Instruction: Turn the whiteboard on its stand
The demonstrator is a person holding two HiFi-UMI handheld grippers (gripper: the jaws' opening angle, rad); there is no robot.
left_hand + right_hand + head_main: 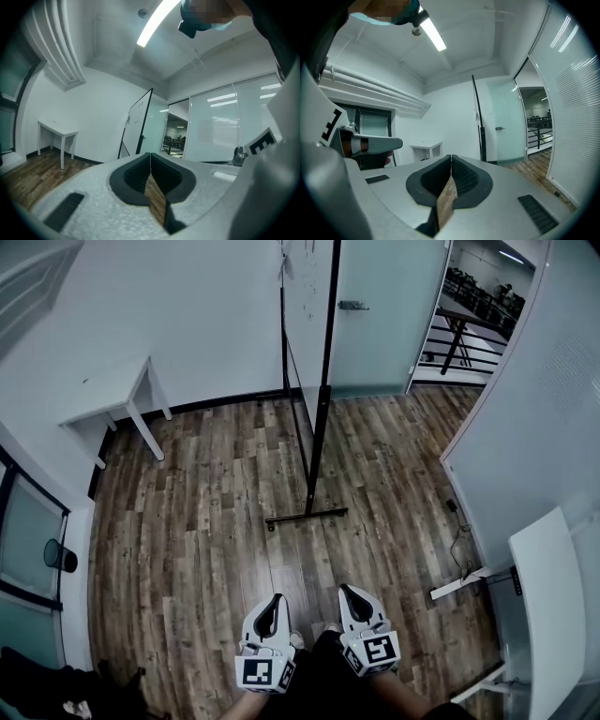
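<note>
The whiteboard point(305, 315) stands edge-on on its black stand point(319, 418), whose foot bar point(306, 516) rests on the wooden floor ahead of me. It also shows as a tall black-framed panel, the whiteboard point(136, 129) in the left gripper view and the whiteboard point(478, 126) in the right gripper view. My left gripper point(275, 601) and right gripper point(348, 592) are held low and close to my body, well short of the stand. Both have their jaws together with nothing between them, left gripper point(150, 154) and right gripper point(451, 157).
A small white table point(111, 395) stands against the wall at the left. A glass door point(384, 306) and an open doorway point(478, 306) lie behind the board. A white desk point(548, 606) and a loose cable point(459, 540) are at the right.
</note>
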